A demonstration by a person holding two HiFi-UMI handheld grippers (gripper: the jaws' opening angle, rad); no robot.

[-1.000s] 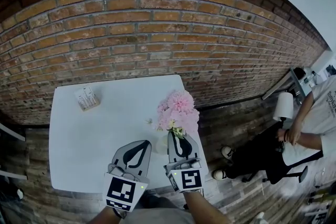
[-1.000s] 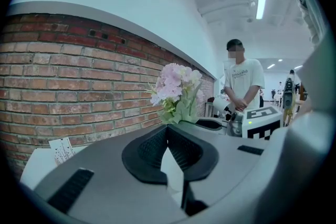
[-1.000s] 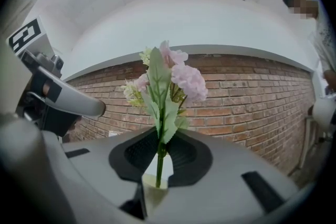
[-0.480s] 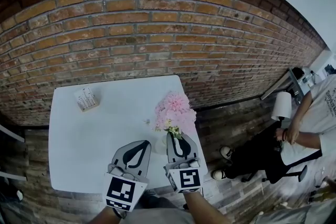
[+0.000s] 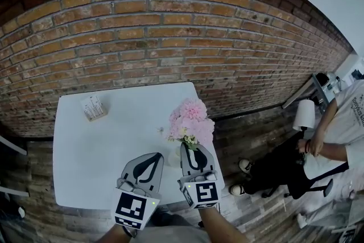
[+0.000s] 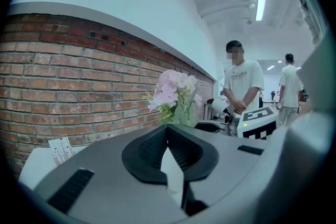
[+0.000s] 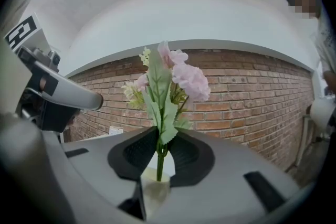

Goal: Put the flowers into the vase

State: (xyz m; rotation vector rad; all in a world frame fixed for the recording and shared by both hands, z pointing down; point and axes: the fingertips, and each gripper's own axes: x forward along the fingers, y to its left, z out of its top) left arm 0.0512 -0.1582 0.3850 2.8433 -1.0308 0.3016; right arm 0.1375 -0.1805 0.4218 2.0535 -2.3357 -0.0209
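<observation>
Brick wall (image 5: pixel 142 37) fills the upper frame of the head view; below it lies a white table (image 5: pixel 85 151), with a small card stand (image 5: pixel 94 106) near its upper left corner and a seated person (image 5: pixel 335 128) at the far right.

The flowers (image 5: pixel 191 121), a pink bunch with green leaves, stand upright near the table's right edge. In the right gripper view their stem drops into the mouth of a pale vase (image 7: pixel 156 186) just beyond the jaws.

The right gripper (image 7: pixel 160 153) is level with the stem. Its jaws have just been opening, and the stem stands in the gap between them with neither pad seen pressing on it, so the bunch appears released.

The left gripper (image 6: pixel 168 134), lower centre of the head view, has its jaws drawn together on nothing and points toward the bunch.

Judged progress: the insertion looks essentially done. What remains is to draw the right gripper back without catching a leaf or tipping the vase.
</observation>
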